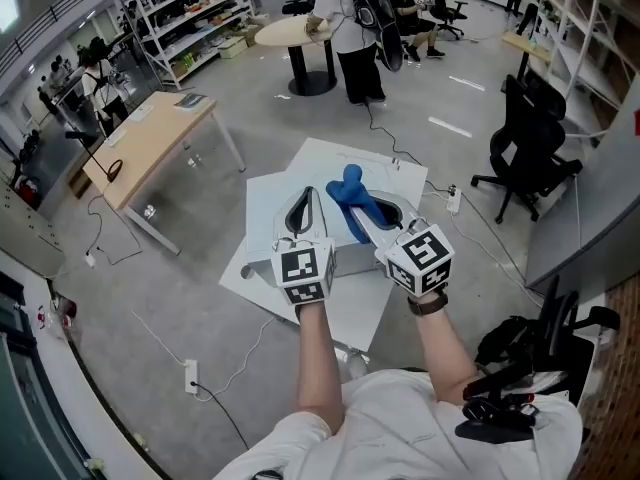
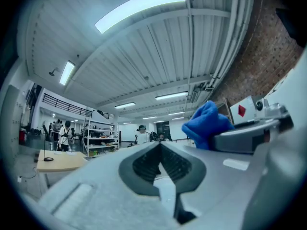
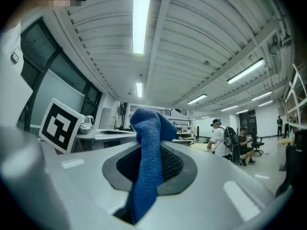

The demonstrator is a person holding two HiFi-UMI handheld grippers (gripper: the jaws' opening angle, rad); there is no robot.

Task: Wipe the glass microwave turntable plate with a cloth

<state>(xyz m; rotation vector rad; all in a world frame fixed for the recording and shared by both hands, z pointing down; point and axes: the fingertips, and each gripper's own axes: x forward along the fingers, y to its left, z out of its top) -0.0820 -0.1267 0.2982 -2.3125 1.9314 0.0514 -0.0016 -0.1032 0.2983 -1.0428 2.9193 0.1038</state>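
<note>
Both grippers are held up in front of me, pointing away over a white table (image 1: 275,203). My left gripper (image 1: 307,192) is shut with nothing in it; in its own view the jaw tips (image 2: 160,146) meet. My right gripper (image 1: 352,206) is shut on a blue cloth (image 1: 349,186), which stands up out of the jaws as a folded strip (image 3: 147,143). In the left gripper view the cloth (image 2: 206,124) shows to the right, sticking out of the right gripper (image 2: 249,137). I cannot make out a glass turntable plate in any view.
White boards (image 1: 355,313) lie under the table on the grey floor. A wooden desk (image 1: 160,133) stands far left, a black office chair (image 1: 530,148) far right, and black gear (image 1: 515,373) sits by my right side. People stand at a round table (image 1: 300,33) beyond. A power strip (image 1: 190,376) lies on the floor.
</note>
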